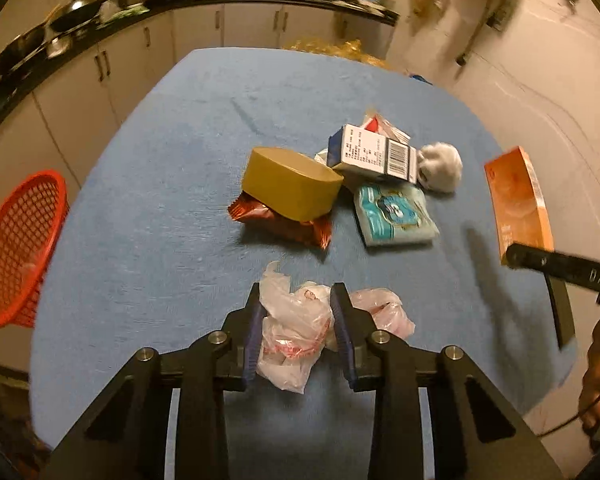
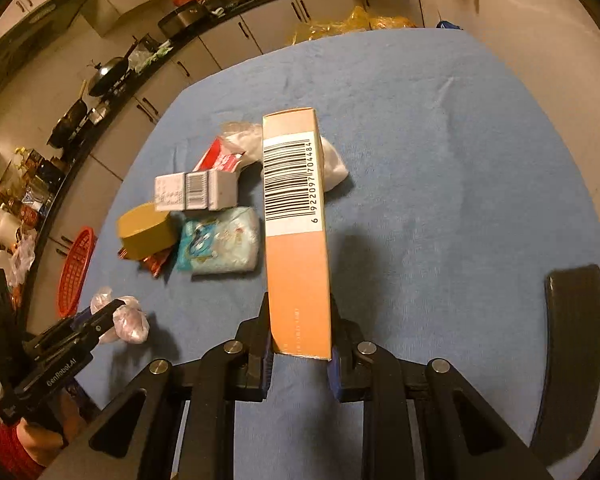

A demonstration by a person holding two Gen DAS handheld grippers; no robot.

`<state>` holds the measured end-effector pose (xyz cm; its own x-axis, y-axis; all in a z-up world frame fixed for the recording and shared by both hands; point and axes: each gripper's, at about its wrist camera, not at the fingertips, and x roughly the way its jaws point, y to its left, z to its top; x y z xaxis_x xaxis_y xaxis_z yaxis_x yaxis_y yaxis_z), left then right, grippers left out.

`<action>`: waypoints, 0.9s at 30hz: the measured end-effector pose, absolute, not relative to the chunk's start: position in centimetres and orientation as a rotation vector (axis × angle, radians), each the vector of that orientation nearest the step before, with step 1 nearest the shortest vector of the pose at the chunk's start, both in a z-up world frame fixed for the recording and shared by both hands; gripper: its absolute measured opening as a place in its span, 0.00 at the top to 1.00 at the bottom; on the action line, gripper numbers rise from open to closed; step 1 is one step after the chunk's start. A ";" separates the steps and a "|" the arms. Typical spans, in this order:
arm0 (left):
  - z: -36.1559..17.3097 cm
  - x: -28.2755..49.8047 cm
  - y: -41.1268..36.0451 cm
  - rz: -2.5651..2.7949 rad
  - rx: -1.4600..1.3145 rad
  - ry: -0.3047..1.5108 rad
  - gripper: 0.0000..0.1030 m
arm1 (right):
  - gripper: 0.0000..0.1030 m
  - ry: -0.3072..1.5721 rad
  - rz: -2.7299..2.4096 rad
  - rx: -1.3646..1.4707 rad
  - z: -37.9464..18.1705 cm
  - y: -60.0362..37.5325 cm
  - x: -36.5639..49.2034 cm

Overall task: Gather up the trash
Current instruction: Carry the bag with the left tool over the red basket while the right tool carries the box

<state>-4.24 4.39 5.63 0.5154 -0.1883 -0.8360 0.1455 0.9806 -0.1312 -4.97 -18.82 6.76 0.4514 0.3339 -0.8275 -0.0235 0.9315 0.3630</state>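
My left gripper is shut on a crumpled white plastic bag near the front of the blue table; it also shows in the right wrist view. My right gripper is shut on a long orange box with a barcode, held above the table; the box shows at the right in the left wrist view. On the table lie a tan tape roll on a red wrapper, a white-blue carton, a tissue pack and a white wad.
A red mesh basket stands off the table's left edge, also in the right wrist view. Kitchen counter with pans runs behind. A dark chair back is at the table's right side. Yellow bags lie beyond the far edge.
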 end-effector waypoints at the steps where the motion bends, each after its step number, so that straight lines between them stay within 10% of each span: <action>1: 6.3 -4.3 4.9 -0.205 -0.024 1.013 0.70 | 0.78 1.084 0.217 0.319 7.2 -18.4 -5.3; 27: 13.5 -6.9 22.2 -0.041 -0.049 0.874 0.69 | 0.77 1.097 0.422 0.174 15.2 2.5 -7.1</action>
